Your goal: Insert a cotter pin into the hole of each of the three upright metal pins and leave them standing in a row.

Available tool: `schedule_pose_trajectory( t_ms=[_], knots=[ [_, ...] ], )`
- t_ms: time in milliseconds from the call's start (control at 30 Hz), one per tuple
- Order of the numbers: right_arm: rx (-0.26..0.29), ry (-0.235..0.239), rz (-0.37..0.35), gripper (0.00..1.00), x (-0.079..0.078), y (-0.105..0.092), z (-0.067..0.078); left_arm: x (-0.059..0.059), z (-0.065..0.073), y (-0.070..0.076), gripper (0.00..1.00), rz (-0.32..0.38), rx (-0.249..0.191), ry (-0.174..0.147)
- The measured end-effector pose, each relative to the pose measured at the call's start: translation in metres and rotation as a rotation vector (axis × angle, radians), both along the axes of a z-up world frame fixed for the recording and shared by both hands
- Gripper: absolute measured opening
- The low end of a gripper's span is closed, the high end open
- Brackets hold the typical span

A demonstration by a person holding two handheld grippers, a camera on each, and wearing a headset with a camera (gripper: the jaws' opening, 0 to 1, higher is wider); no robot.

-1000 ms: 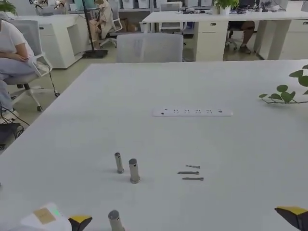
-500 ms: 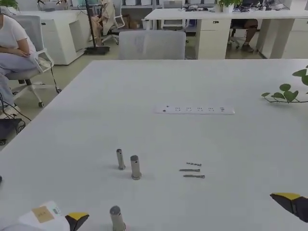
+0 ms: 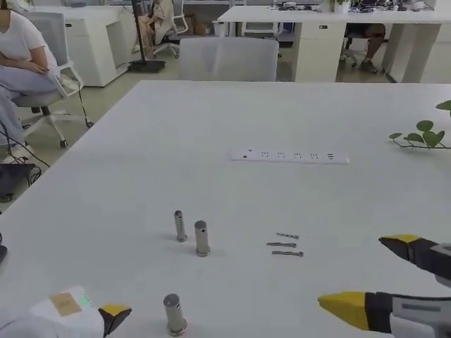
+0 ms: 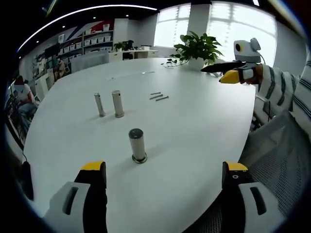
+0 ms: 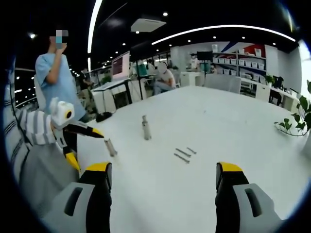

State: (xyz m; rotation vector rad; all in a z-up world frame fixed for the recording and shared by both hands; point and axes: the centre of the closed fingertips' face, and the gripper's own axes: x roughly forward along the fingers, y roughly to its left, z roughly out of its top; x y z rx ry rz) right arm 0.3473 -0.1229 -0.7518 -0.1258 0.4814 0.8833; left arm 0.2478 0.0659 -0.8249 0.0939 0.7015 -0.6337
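Head view: three pins (image 3: 202, 239) upright on table (image 3: 282, 113), cotter pins (image 3: 285, 244) loose to their right, none inserted; all left to do. Lower right, right gripper (image 3: 352, 271) apart, empty, further in than a second ago.
Left gripper view: left gripper (image 4: 164, 167) apart, nearest pin (image 4: 137, 144) ahead.
Right gripper view: jaws apart, cotter pins ahead.

right claw (image 5: 164, 170) gapes wide — cotter pins (image 5: 183, 154) lie on the table (image 5: 233, 126) beyond
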Motion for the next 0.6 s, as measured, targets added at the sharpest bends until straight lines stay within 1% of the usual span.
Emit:
schedule_pose_trajectory(
  t_ms=[100,167,300,400,600],
  knots=[
    [-0.004,-0.001,0.013,0.89,0.007,0.003,-0.002,-0.001,0.0,0.0,0.99,-0.005,0.004,0.001],
    [0.007,0.012,0.023,0.88,0.011,0.007,-0.004,-0.001,0.001,-0.001,0.99,-0.007,0.0,0.002],
    [-0.003,0.023,0.05,0.86,0.019,0.012,-0.01,-0.001,0.002,0.002,0.97,-0.006,0.008,0.002],
    [-0.009,0.027,0.07,0.84,0.025,0.015,-0.012,-0.002,0.003,0.002,0.98,-0.005,0.0,0.005],
    [-0.051,0.028,0.108,0.82,0.039,0.022,-0.018,-0.003,0.004,0.002,0.98,-0.013,-0.003,0.009]
  ],
)
